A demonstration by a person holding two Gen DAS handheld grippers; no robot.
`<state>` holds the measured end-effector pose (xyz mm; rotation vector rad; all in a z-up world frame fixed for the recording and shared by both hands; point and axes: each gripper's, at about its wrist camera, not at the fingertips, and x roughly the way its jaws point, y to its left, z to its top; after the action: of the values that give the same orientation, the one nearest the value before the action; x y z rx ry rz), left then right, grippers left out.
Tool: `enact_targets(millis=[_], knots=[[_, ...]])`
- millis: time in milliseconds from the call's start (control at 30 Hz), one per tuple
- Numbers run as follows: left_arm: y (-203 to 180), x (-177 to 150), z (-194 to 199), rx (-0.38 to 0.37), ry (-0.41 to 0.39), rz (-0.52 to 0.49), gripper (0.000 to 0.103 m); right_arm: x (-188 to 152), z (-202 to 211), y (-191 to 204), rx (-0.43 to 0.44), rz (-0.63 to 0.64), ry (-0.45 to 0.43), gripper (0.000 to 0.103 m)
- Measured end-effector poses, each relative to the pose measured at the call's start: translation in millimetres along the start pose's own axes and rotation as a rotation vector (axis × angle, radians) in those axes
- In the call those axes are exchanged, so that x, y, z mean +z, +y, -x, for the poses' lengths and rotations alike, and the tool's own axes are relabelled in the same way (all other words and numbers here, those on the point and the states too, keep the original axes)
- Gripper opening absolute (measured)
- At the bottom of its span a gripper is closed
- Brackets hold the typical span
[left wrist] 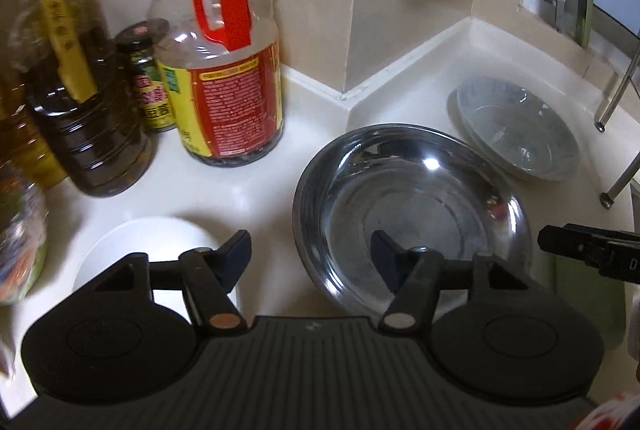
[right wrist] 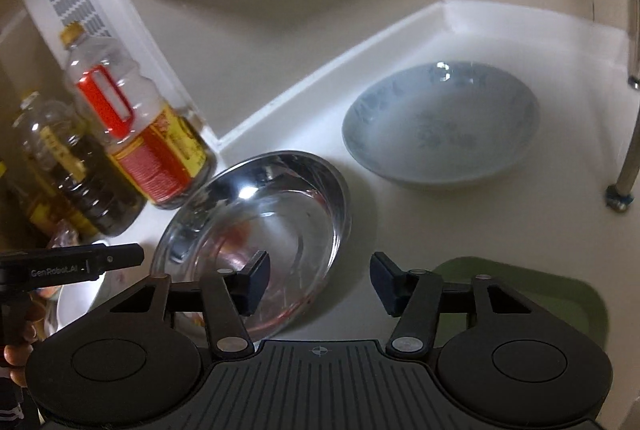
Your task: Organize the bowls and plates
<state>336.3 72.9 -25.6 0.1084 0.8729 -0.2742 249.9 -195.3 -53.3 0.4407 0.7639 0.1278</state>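
Nearest, the left claw (left wrist: 310, 262) is held spread wide and empty, one finger over a white plate (left wrist: 152, 250) and the other over the near rim of a steel bowl (left wrist: 408, 205), as though a choice between the two is being weighed. The right claw (right wrist: 320, 284) is likewise held released, nothing grasped, poised above bare counter (right wrist: 392, 222) between the steel bowl (right wrist: 260, 218) and a green mat (right wrist: 540, 294) at its right.

The steel bowl is set flat and empty on the counter, just beside the white plate. Behind it a blue-patterned bowl (right wrist: 440, 125) is seen, near but apart in the right view (in the left view their rims seem almost to meet), so stacking appears not yet begun.

Farther back on the left, oil bottles (left wrist: 80, 101), a red-handled jug (left wrist: 232, 81) and a small jar (left wrist: 150, 85) are crowded against the wall, close to the steel bowl; a careless swing could knock them. At the right, metal rack legs (right wrist: 628, 157) are planted near the patterned bowl.
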Motion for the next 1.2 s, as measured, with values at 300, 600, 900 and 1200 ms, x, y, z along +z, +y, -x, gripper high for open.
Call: enact_targets(millis=[300, 600, 900, 1200], knots=[[13.1, 21.4, -46.3, -0.005, 0.097, -0.030, 0.039, 0.6, -26.1, 3.1, -0.081, -0.057, 0.008, 0.049], [12.3, 21.2, -66.1, -0.021, 0.146, -0.059, 0.027, -7.8, -35.4, 6.3, -0.123, -0.096, 0.019, 0.024], [8.6, 16.8, -70.5, -0.036, 0.150, -0.083, 0.013, -11.4, -37.5, 10.7, -0.153, -0.074, 0.001, 0.012], [10.7, 17.6, -51.8, -0.033, 0.095, -0.072, 0.013, -8.2, -27.8, 18.6, -0.145, -0.019, -0.053, 0.012]])
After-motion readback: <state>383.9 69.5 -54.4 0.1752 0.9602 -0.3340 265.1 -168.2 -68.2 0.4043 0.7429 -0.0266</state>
